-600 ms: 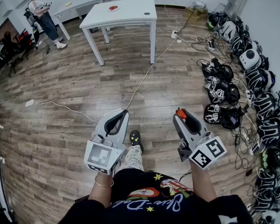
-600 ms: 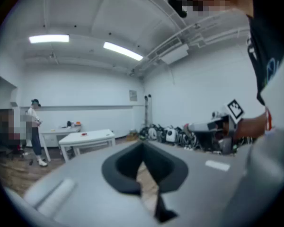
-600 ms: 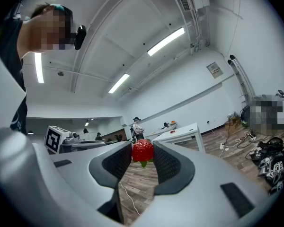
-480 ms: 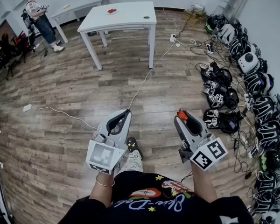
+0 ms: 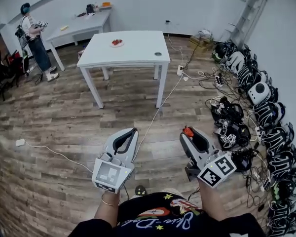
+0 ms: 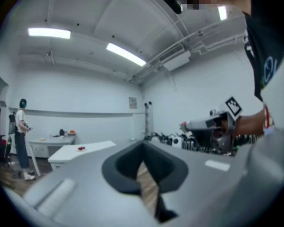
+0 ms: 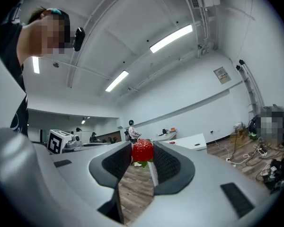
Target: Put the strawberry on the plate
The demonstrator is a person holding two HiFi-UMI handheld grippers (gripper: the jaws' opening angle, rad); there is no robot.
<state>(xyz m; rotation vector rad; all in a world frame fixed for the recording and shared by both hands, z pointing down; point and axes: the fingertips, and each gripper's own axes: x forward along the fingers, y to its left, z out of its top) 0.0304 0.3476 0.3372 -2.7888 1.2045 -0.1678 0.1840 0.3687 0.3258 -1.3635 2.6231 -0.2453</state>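
The strawberry [image 7: 143, 151] sits pinched at the very tip of the right hand-held gripper [image 5: 191, 135], red body up and green leaves hanging below, with the pads pressing it from both sides – held, and carried well above the wood floor [image 5: 64, 112].

The plate [image 5: 113, 45] lies straight on along that gripper's long axis and somewhat to its left, well apart, on the far left part of the white table [image 5: 138, 51]. The whole stretch of floor is between them, so by my judgement the coming move is a walk and a reach forward-left, not a drop. The left hand-held gripper [image 5: 134, 130] is on the side nearer the plate, but its jaws are together at the tips with nothing between them.

The plate is too small to read well – something red already rests on it, and I cannot tell what. A small dark round thing [image 5: 158, 54] on the table is equally unclear. A white cable [image 5: 158, 107] crosses the floor between the person and the table. The carrying person's feet are mostly cut off at the bottom edge.
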